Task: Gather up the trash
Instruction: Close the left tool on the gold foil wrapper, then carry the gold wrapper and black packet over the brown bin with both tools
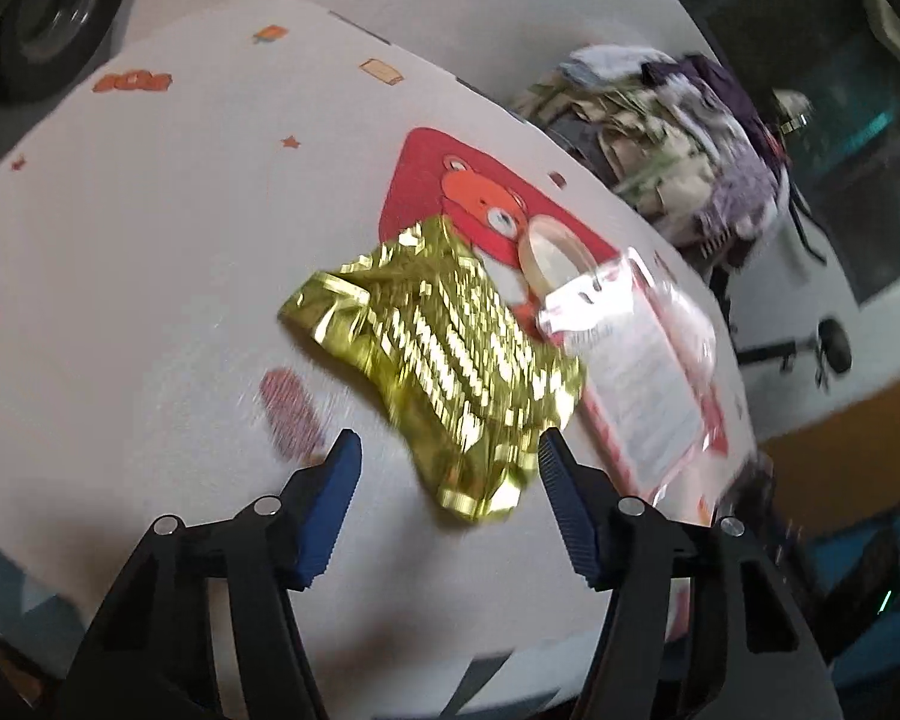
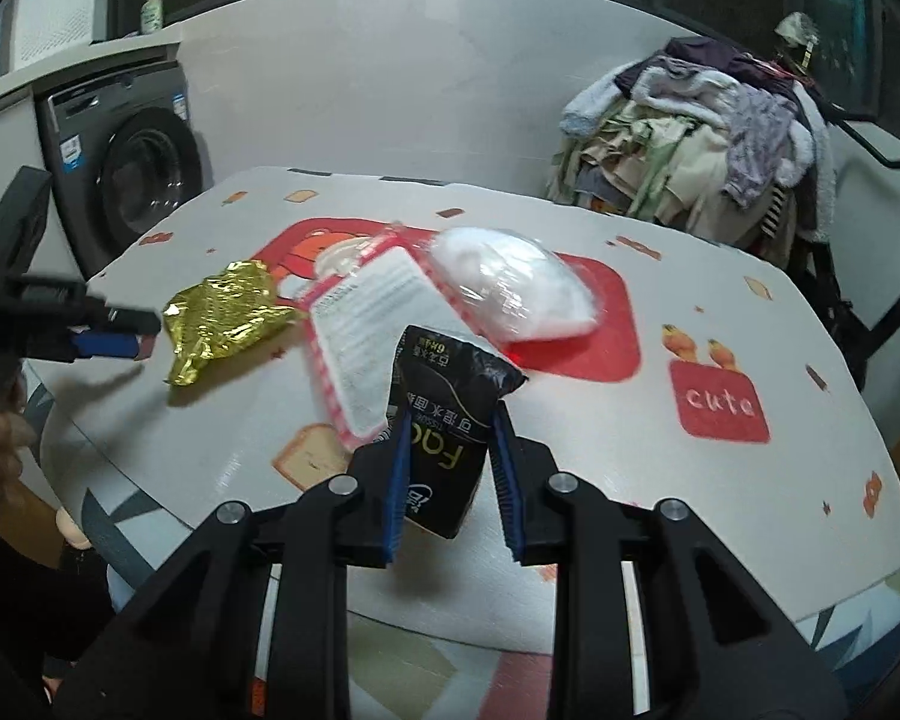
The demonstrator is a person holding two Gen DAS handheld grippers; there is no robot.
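The right tongs point(image 2: 447, 468) pinch the black tissue pack point(image 2: 450, 414); the left tongs point(image 1: 450, 480), spread, must next close on the gold wrapper point(image 1: 444, 372) near the tabletop point(image 1: 150, 240) edge.

The black tissue packet point(image 2: 450, 420) carries large white letters, inverted in the right wrist view, reading "FOC" at its visible part; smaller characters near them are illegible. The red square patch point(image 2: 723, 401) printed on the tablecloth point(image 2: 660, 510) reads "cute". The red-and-white packet point(image 2: 360, 330) bears fine print, probably an ingredients panel, unreadable.
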